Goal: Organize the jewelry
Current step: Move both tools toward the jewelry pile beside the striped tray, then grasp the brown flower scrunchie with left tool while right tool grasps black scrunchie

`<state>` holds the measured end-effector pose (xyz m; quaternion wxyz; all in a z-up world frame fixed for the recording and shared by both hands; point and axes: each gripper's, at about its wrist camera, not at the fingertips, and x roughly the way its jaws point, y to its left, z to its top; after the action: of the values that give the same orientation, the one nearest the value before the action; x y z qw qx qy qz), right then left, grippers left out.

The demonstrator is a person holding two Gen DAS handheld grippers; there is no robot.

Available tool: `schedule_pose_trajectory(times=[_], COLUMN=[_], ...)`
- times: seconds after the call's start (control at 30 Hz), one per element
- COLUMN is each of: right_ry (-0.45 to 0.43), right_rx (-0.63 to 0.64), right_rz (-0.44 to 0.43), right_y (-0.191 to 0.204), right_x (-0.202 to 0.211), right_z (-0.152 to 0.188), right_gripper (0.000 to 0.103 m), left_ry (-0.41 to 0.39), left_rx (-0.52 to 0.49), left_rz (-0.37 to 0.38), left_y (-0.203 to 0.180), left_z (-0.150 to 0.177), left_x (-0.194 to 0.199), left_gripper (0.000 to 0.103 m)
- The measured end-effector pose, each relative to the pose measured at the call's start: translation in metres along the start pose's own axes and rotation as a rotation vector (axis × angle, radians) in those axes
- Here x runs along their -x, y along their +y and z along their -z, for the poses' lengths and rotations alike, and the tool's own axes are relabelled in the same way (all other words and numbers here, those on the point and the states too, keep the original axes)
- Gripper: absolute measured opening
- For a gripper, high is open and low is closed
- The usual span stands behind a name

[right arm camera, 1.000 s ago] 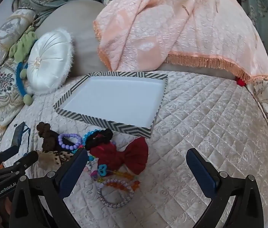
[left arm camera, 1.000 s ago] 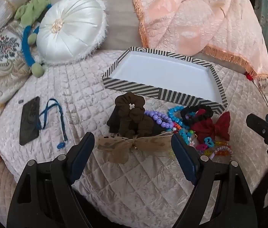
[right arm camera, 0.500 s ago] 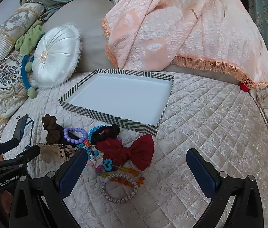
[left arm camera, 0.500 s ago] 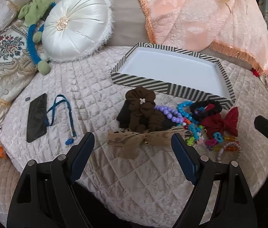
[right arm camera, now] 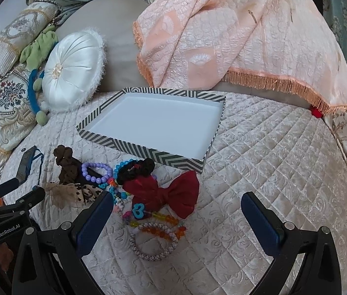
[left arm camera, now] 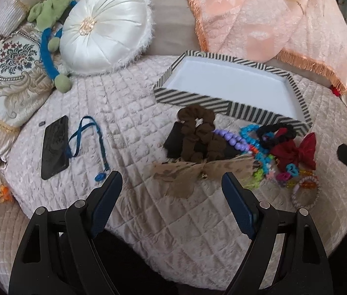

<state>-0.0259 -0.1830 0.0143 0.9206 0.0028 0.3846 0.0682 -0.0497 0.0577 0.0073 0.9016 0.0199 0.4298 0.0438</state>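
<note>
Grippers: we see the left gripper point(left arm camera: 171, 186) with its two fingers spread wide apart and nothing between them, held above the quilted bedspread point(left arm camera: 129, 113); the right gripper point(right arm camera: 177, 209) is likewise spread wide and holds nothing.
Tray: we find the striped tray point(right arm camera: 146, 151) with a white floor sitting on the bedspread, just beyond the pile of accessories; nothing lies inside it.
Pile: we count a brown scrunchie point(left arm camera: 198, 135), a purple bead bracelet point(right arm camera: 96, 172), a black scrunchie point(right arm camera: 136, 169), a red bow point(right arm camera: 166, 195), a tan patterned bow point(left arm camera: 198, 172) and a woven bracelet point(right arm camera: 153, 242), all heaped close together on the bedspread in front of the tray's near wall.
Nearest pieces: in the left wrist view the tan patterned bow lies just ahead of the left gripper's fingertips; in the right wrist view the woven bracelet and red bow lie between and ahead of the right gripper's fingers, not touched.
Surroundings: we note a black phone point(left arm camera: 55, 147) with a blue lanyard point(left arm camera: 87, 145) off to the left, a round white cushion point(left arm camera: 104, 30) and a peach fringed throw point(right arm camera: 235, 36) behind the tray.
</note>
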Motion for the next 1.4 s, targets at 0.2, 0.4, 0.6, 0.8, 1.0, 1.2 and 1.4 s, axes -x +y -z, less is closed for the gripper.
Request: schedule_pose_trajectory(times=[0.2,0.4,0.6,0.8,1.0,1.2,1.4], right_ry=[0.008,0.012,0.035,0.055,0.083,0.125,0.204], right_rx=[0.012,0.013,-0.008,-0.007,-0.056,-0.133,-0.181], right_rz=[-0.017,-0.062,-0.094,-0.133,-0.218,-0.302,-0.356], right_y=[0.004,0.005,0.001,0.000,-0.005,-0.015,-0.021], right_x=[-0.002,-0.007,-0.013,-0.024,-0.046,-0.068,-0.090], right_z=[0.001,0.001,0.002,-0.008,-0.025,-0.035,-0.040], right_gripper=[0.103,0.103,0.103,0.100,0.088,0.077,0.060], left_ry=[0.018,0.036,0.056,0.058,0.075,0.071,0.095], left_rx=[0.053,0.127,0.202,0.064,0.060,0.115,0.131], left_rz=[-0.012,0.081,0.196,0.120,0.197,0.241,0.265], left_y=[0.020,0.037,0.041,0.025,0.027,0.031,0.025], left_z=[-0.004,-0.017,-0.021,-0.021,-0.025,-0.048,-0.066], left_x=[-0.004,-0.008,-0.017,-0.023,-0.030,-0.042,-0.063], left_gripper=[0.083,0.083,0.083,0.083,0.083,0.083,0.083])
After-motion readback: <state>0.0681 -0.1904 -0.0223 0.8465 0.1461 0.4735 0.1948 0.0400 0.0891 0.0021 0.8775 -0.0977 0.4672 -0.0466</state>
